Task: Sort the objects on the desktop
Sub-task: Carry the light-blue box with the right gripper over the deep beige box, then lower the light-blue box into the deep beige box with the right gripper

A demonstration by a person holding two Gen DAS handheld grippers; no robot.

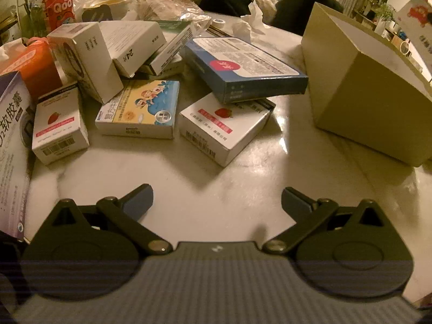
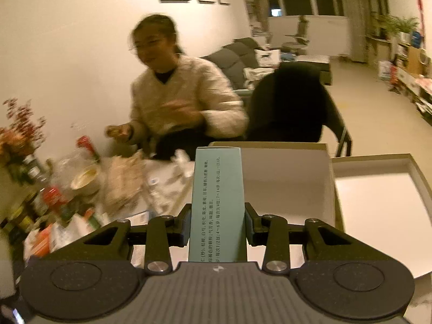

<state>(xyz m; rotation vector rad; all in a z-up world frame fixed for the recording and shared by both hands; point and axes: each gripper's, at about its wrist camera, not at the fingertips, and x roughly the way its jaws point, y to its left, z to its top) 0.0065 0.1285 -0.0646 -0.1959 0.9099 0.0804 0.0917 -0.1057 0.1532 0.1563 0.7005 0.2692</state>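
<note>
My right gripper is shut on a pale green medicine box that stands upright between its pads, lifted above the table. Behind it lies an open cardboard box with a white inside, and its lid rests to the right. In the left wrist view my left gripper hangs open over bare marble with nothing between its fingers. Ahead of it lie several medicine boxes: a strawberry-print box, a cartoon-print box, a blue flat box and a small strawberry box. The cardboard box stands at the right.
A person in a cream jacket sits across the table beside a dark chair. Bottles, cartons and a bowl crowd the left side. An orange tissue pack and a purple box lie at the left edge. Crumpled plastic bags fill the back.
</note>
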